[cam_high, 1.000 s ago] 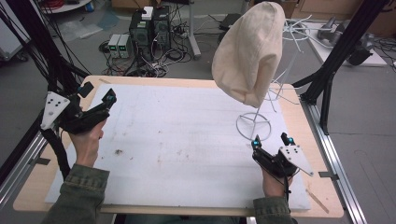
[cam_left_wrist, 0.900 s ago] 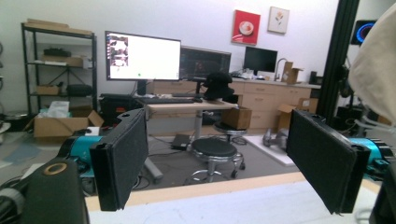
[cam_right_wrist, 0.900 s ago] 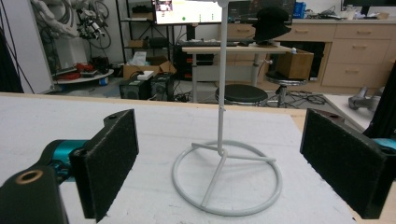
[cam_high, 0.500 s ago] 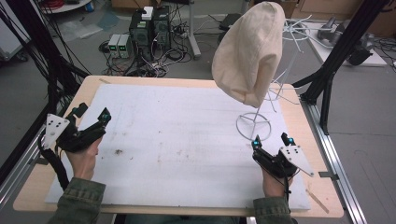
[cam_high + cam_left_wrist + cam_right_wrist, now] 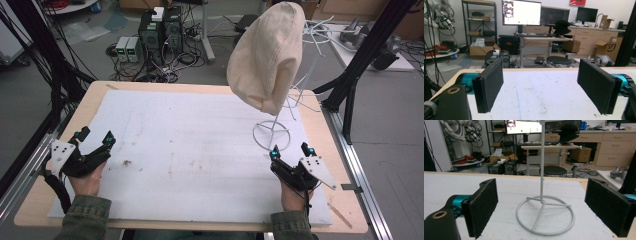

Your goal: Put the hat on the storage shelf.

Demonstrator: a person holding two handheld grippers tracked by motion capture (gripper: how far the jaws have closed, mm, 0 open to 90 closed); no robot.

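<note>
- My right gripper [image 5: 289, 151] rests low at the near right of the table [image 5: 150, 90], with the jaws wide apart and nothing between them.
- My left gripper [image 5: 95, 136] is at the near left, also wide apart and empty; ahead of its fingers [image 5: 489, 86] I see bare white mat [image 5: 544, 92].
- Straight ahead of the right fingers [image 5: 482, 203], very near, lies the ring base of the white wire stand [image 5: 545, 214]; its thin pole goes upright.
- The cream hat [image 5: 266, 55] sits on top of this stand, above and beyond the right fingers, long axis about vertical, a little tilted.
- I judge the right hand is clearly the nearer one; the left is well apart.
</note>
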